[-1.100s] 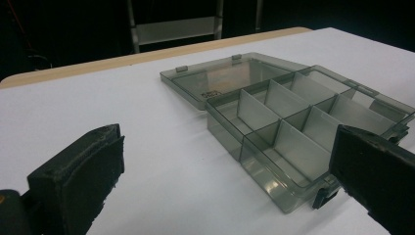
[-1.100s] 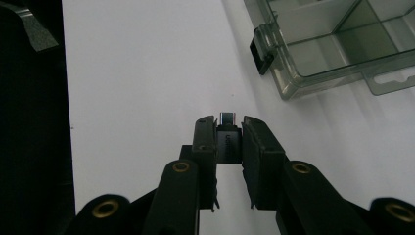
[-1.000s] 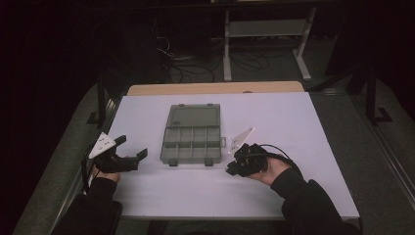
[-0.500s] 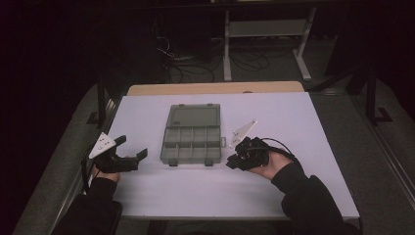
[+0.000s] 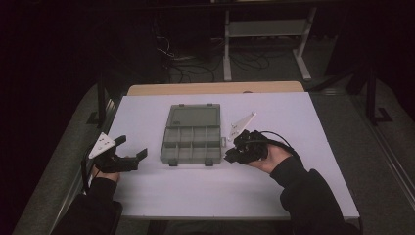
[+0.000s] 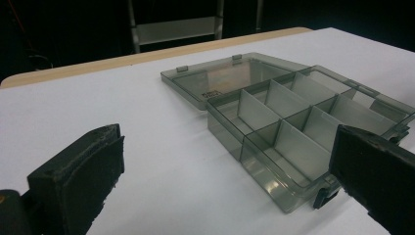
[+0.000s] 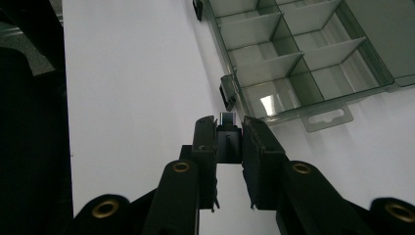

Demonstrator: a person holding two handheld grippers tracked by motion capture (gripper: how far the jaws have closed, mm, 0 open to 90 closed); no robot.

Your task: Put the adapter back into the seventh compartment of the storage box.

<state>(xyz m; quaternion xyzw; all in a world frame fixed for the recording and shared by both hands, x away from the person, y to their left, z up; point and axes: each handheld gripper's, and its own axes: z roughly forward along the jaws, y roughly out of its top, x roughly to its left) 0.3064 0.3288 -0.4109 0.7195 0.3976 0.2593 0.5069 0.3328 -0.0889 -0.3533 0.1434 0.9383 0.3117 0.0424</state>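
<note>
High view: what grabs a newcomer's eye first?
The open smoky-clear compartment box at the middle of the white table, lid folded flat behind it and its compartments looking empty. Just right of it, the right gripper is shut on a small dark plug-like piece, metal tip toward the box. The left gripper rests open at the table's left edge, jaws wide apart.

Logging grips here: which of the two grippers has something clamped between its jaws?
The right gripper: its jaws pinch a small dark block beside the organizer box. The left gripper stands wide open, empty.
</note>
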